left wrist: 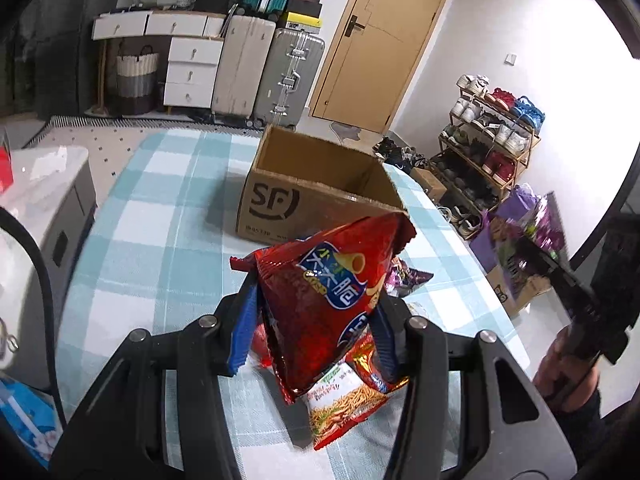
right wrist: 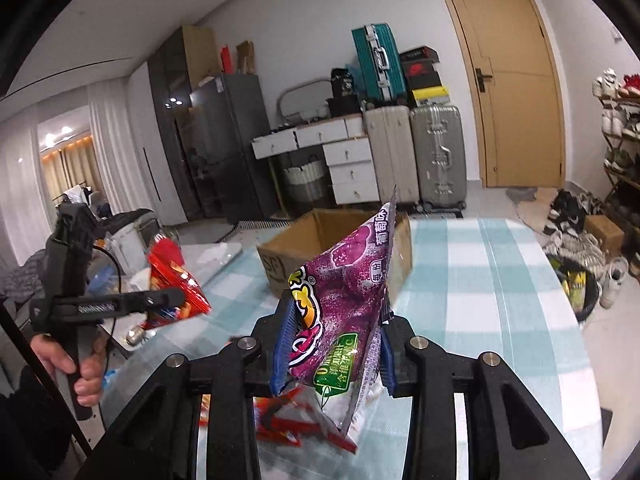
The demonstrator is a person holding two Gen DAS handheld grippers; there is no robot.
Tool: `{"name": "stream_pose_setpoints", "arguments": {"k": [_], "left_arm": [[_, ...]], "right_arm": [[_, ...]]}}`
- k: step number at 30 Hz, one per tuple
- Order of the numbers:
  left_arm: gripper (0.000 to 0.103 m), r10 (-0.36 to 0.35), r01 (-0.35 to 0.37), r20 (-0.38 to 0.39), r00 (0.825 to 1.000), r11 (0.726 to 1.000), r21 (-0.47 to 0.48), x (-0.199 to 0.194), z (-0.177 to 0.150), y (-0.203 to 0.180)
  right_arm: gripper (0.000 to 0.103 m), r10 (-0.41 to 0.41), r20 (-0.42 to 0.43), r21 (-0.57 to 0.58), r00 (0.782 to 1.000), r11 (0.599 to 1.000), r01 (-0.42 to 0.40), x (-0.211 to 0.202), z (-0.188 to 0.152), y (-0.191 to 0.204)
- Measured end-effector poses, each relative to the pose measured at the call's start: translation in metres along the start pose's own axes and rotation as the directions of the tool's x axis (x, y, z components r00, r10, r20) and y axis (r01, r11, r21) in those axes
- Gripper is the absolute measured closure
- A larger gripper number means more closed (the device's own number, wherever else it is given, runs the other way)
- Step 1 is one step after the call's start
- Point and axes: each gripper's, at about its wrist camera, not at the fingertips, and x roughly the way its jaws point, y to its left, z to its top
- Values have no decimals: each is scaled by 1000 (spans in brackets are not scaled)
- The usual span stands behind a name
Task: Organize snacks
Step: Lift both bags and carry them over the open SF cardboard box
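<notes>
My left gripper point(left wrist: 316, 312) is shut on a red chip bag point(left wrist: 332, 288) and holds it above the checked table, short of the open cardboard box point(left wrist: 320, 184). It also shows in the right wrist view point(right wrist: 176, 300) with the red bag point(right wrist: 174, 276). My right gripper point(right wrist: 336, 332) is shut on a purple snack bag point(right wrist: 344, 300), lifted in front of the box point(right wrist: 320, 248). That purple bag shows blurred at the right of the left wrist view point(left wrist: 532, 224). More snack bags point(left wrist: 348, 396) lie on the table under my left gripper.
The table has a blue-and-white checked cloth point(left wrist: 160, 208). A purple wrapper point(left wrist: 408, 276) lies behind the red bag. A white appliance point(left wrist: 36, 208) stands to the left. Suitcases point(left wrist: 268, 76), a door and a shoe rack point(left wrist: 488, 140) are behind.
</notes>
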Motion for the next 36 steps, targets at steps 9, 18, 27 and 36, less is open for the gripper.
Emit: {"name": "stream_pose_setpoints", "arguments": {"k": [9,18,27,36], "left_arm": [[56,53,-56,39,998,995,79,-21,43,-19],[56,83,-88,42,996,983,162,-4,107,-49],[56,111,-113,23,994,973,199,49,167,-67],[55,145,-134,-51,988,975,175,134,198,-59]], "right_arm": [[67,106,48,38,993,993,-108,-8,57,7],[67,163,26,71,986,984,-165,24,117,13],[67,155,-23,50,988,987,-154,80,157,22],[67,97,-96,66,991,994,-91,150,158,1]]}}
